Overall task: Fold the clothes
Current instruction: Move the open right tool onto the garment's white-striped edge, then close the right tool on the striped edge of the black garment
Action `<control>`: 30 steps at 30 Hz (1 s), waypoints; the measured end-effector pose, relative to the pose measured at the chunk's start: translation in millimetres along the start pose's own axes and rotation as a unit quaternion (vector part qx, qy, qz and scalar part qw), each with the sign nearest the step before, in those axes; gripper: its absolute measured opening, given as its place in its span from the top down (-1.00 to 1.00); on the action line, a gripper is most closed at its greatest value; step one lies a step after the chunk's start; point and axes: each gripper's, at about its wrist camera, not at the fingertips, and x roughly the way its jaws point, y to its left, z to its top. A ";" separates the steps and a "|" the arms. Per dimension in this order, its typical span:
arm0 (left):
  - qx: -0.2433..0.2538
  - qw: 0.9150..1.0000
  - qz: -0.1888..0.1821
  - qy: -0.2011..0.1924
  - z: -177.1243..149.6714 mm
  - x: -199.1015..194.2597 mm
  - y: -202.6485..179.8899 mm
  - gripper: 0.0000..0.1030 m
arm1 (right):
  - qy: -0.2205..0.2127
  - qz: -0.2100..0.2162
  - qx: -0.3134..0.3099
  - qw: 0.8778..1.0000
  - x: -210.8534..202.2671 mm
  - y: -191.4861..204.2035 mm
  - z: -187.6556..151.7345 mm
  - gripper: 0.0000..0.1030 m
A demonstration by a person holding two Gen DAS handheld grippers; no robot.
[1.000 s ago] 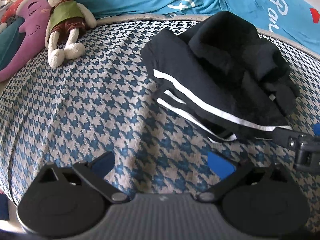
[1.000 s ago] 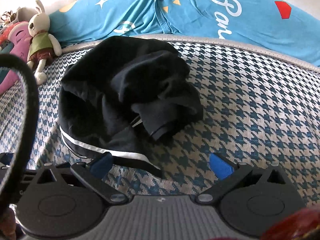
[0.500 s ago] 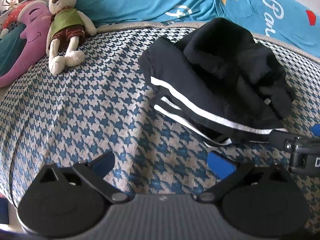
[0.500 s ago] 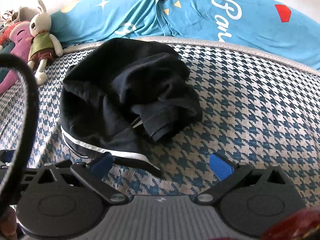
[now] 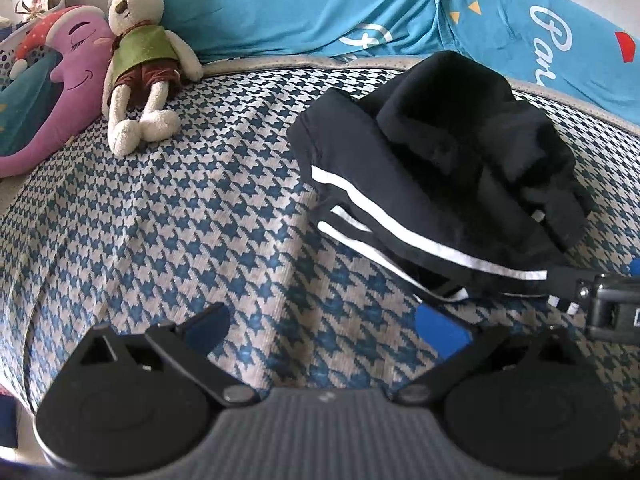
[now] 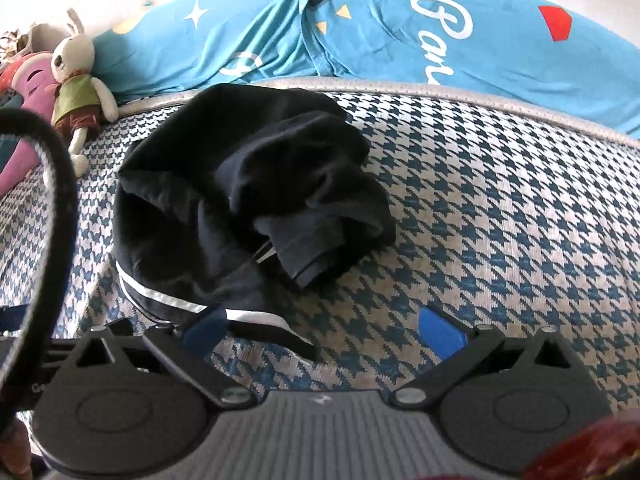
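Lying in a crumpled heap on the houndstooth bedspread [image 5: 168, 216], the black garment [image 5: 448, 184] with white side stripes sits toward the head of the bed, just short of the blue quilt [image 5: 320, 12] bunched along the far edge. In the right wrist view the same garment [image 6: 248, 200] fills the left-centre of the frame, its striped hem trailing down toward the camera and a folded cuff poking out on the right side of the pile.

The left gripper [image 5: 324, 324] hovers over bare bedspread to the left of the garment, its jaws spread wide and holding nothing; the blue pads sit well apart with only the checked fabric between them. The right gripper [image 6: 322, 330] is likewise wide open and empty. Its left blue pad [image 6: 204, 330] lies at the striped hem, overlapping it in the picture, though whether it touches the cloth cannot be told; its right pad is over bare bedspread. Part of the right gripper also shows at the right edge of the left wrist view, close to the hem's end.

A plush rabbit [image 5: 140, 64] in a green vest lies at the far left of the bed, leaning against a purple moon-shaped cushion [image 5: 60, 88], well apart from the garment.
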 end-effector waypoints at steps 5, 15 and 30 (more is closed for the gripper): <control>0.001 1.000 0.003 0.002 -0.6 0.7 0.5 -1.00 | 0.002 0.001 0.007 1.000 0.3 -0.8 0.3 -1.00; -0.004 1.000 -0.002 -0.003 0.1 -2.0 3.4 -1.00 | -0.014 0.006 -0.007 1.000 -4.3 2.0 -0.4 -0.91; -0.030 0.999 0.013 -0.023 8.5 -8.3 19.3 -1.00 | -0.040 0.026 -0.008 0.999 -8.9 2.4 5.7 -0.14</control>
